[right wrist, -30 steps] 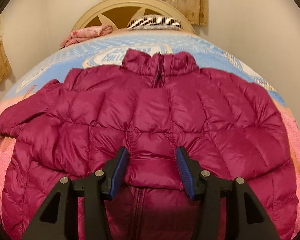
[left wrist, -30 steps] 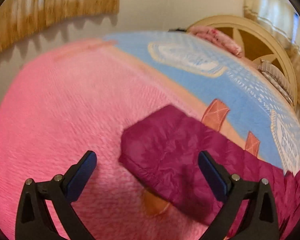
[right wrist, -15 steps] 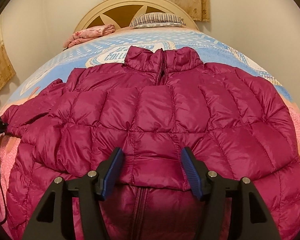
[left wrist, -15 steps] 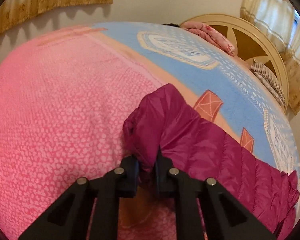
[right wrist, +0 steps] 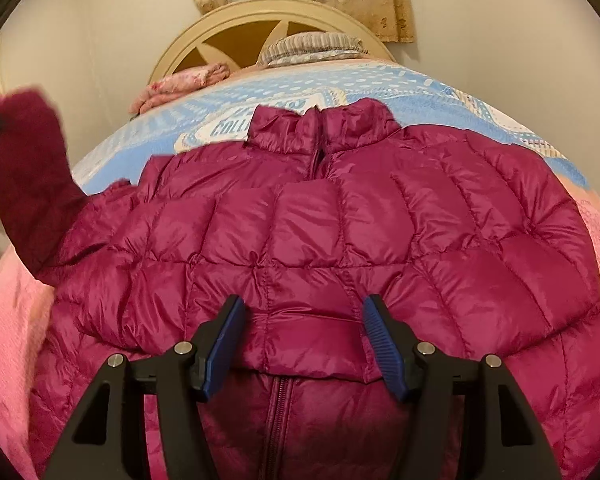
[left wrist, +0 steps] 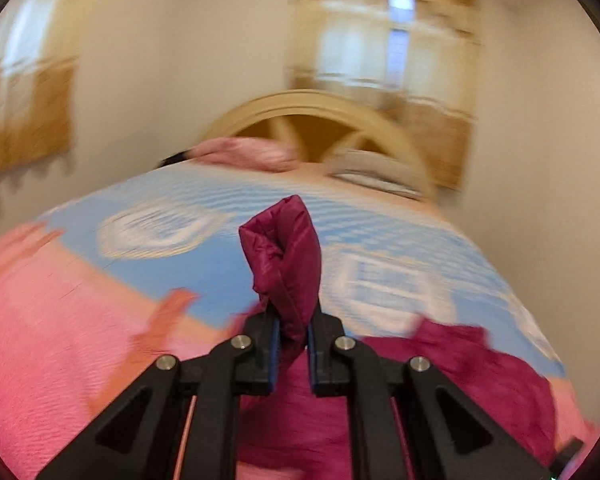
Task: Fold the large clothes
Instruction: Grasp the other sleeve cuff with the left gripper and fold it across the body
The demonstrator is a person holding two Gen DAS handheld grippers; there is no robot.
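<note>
A magenta quilted puffer jacket (right wrist: pixel 340 248) lies front up on the bed, collar toward the headboard, with the other sleeve folded across its chest. My left gripper (left wrist: pixel 292 332) is shut on the cuff of the jacket's sleeve (left wrist: pixel 284 256) and holds it up off the bed; the cuff sticks up past the jaws. In the right wrist view that lifted sleeve (right wrist: pixel 24 176) rises at the far left, blurred. My right gripper (right wrist: pixel 304 332) is open and empty, just above the jacket's lower front near the zipper.
The bed has a pink and blue bedspread (right wrist: pixel 160 136). A cream arched headboard (right wrist: pixel 236 28) stands at the far end, with a striped pillow (right wrist: pixel 312 44) and a folded pink cloth (right wrist: pixel 180 84). Walls close in on both sides.
My left gripper closed on the sleeve cuff and has lifted it off the bed, swinging toward the jacket body. My right gripper has stayed open, moving slightly closer to the jacket.
</note>
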